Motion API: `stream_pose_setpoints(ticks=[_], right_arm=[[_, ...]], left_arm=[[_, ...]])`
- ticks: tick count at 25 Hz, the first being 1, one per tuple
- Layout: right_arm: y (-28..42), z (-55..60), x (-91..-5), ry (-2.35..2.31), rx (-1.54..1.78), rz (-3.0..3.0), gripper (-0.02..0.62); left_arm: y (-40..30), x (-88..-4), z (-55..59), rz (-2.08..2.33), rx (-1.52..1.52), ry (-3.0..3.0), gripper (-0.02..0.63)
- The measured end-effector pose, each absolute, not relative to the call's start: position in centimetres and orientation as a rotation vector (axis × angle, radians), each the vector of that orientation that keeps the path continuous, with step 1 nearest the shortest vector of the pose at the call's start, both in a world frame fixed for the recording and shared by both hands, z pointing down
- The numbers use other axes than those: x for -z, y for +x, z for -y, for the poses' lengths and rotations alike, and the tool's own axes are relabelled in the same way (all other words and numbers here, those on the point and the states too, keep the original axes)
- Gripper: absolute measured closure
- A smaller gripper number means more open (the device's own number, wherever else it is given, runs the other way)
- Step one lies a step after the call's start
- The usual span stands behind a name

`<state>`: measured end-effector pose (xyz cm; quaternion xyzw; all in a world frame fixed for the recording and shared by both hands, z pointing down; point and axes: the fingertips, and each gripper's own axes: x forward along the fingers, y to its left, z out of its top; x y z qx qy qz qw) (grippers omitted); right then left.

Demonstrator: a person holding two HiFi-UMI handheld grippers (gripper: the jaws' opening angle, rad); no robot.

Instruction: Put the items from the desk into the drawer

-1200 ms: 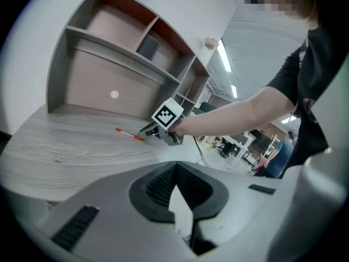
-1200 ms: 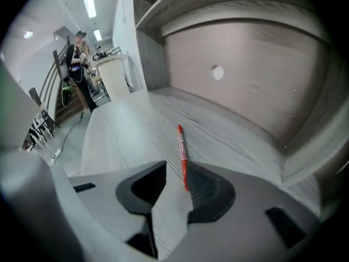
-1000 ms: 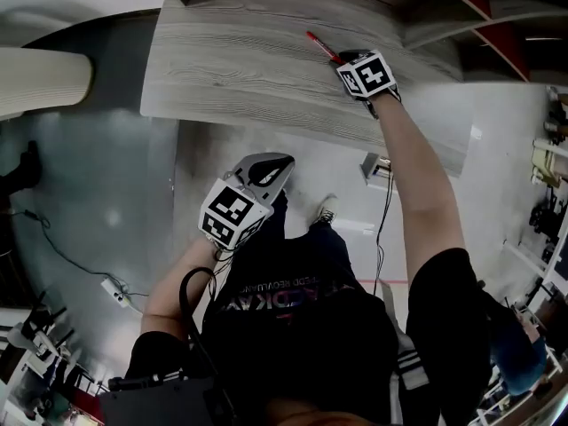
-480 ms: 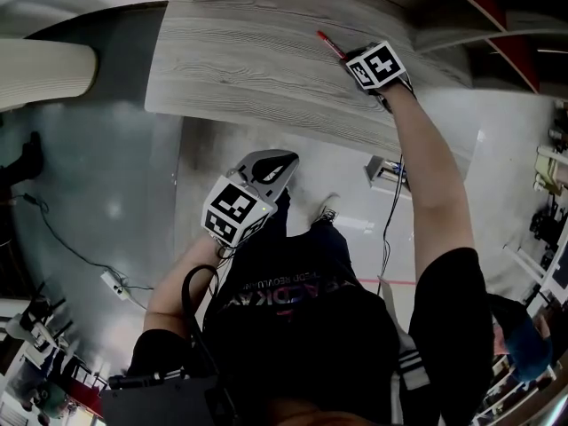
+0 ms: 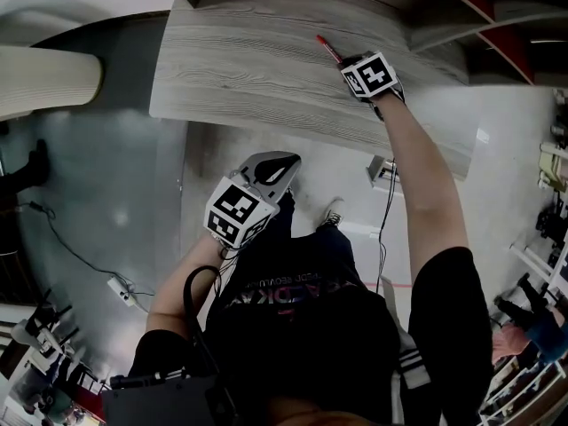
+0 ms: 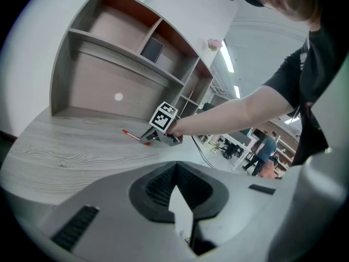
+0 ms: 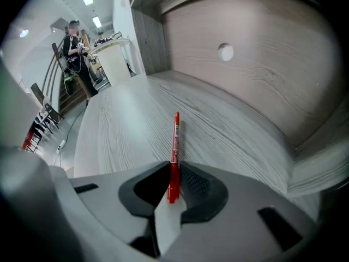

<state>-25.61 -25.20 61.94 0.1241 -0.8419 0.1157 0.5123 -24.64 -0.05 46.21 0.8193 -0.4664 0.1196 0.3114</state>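
Observation:
A red pen [image 7: 174, 146] sticks out forward from my right gripper [image 7: 172, 171], whose jaws are shut on its near end. In the head view the pen [image 5: 327, 48] points up-left from this gripper [image 5: 346, 60] over the grey wooden desk [image 5: 248, 69]. My left gripper [image 5: 280, 163] hangs below the desk's front edge, over the floor, shut with nothing in it [image 6: 175, 173]. The left gripper view also shows the right gripper [image 6: 147, 139] and the pen [image 6: 130, 134] from the side. No drawer is in view.
A shelf unit with open compartments [image 6: 125, 42] stands along the desk's back; its back panel has a round hole [image 7: 224, 52]. A cable and power strip [image 5: 120, 289] lie on the floor at left. People stand in the background [image 7: 76, 48].
The right gripper with the pen shifted slightly right and back again over the desk. The left gripper has hardly moved.

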Motion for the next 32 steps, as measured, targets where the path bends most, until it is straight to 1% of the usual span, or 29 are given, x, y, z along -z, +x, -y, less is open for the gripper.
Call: stream_pose_setpoints(ticks=[4,10,17,23,27,32], right_arm=[[-24.9,24.8,-59.7,0.378,-0.309,2.137,0.523],[-22.2,22.2,-52.2,0.515,-0.420,2.381,0.523],[-13.7,17.9,-45.4,0.809,-0.609,2.563,0.523],[-4.4,13.6,-42.0,1.094,-0.679,2.564,0.523],[2.2,10.5,-41.1,1.321,-0.721,2.499,0.523],[5.4,6.5,-42.9,1.439,-0.871,2.463,0.523]], left_arm=[[-24.7,-46.1,0.2,1.217,-0.320,2.187,0.595],[-23.3,-45.1,1.5,1.152,-0.314,2.264,0.595],[-18.7,-43.5,4.1,1.022,-0.331,2.381,0.595],[-11.6,-41.6,4.7,0.826,-0.341,2.500,0.595],[-6.2,-41.1,4.1,0.643,-0.353,2.570,0.595],[-2.9,-42.2,1.6,0.523,-0.421,2.573,0.595]])
